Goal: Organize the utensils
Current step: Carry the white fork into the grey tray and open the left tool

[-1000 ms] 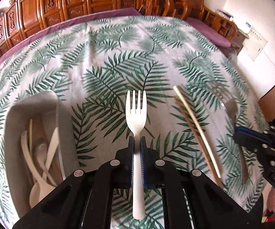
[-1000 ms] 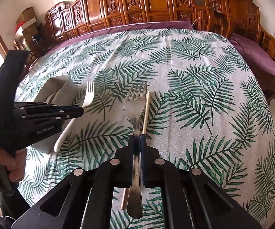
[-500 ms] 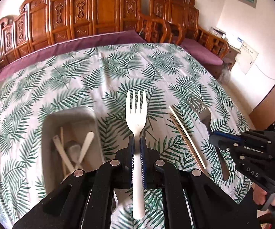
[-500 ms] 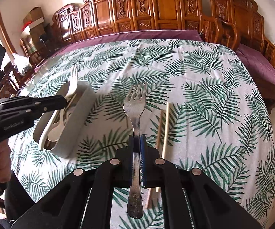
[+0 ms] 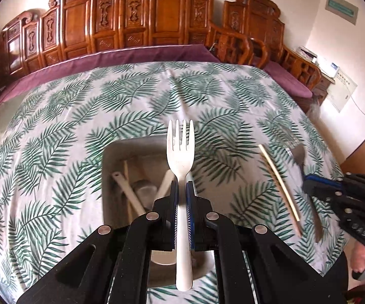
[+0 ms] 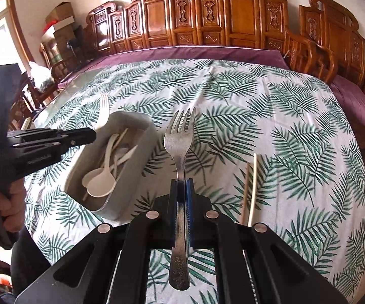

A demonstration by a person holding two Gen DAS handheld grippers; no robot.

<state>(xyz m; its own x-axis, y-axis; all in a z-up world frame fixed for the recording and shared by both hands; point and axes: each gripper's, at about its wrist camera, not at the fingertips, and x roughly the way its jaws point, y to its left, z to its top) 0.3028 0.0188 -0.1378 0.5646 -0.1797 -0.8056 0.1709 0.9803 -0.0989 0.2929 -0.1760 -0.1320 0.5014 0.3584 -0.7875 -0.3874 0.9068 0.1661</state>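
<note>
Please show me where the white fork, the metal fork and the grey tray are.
white fork (image 5: 180, 152): left wrist view, base of its tines.
metal fork (image 6: 178, 139): right wrist view, its head.
grey tray (image 6: 131, 167): right wrist view, near side wall.

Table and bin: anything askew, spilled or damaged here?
Nothing spilled or damaged. The only loose items are the chopsticks, lying on the tablecloth outside the bin, not quite parallel. The left gripper holds a white fork; the right gripper holds a metal fork.

Left gripper (image 5: 181, 190) hides the tray's (image 5: 111, 152) near end.
</note>
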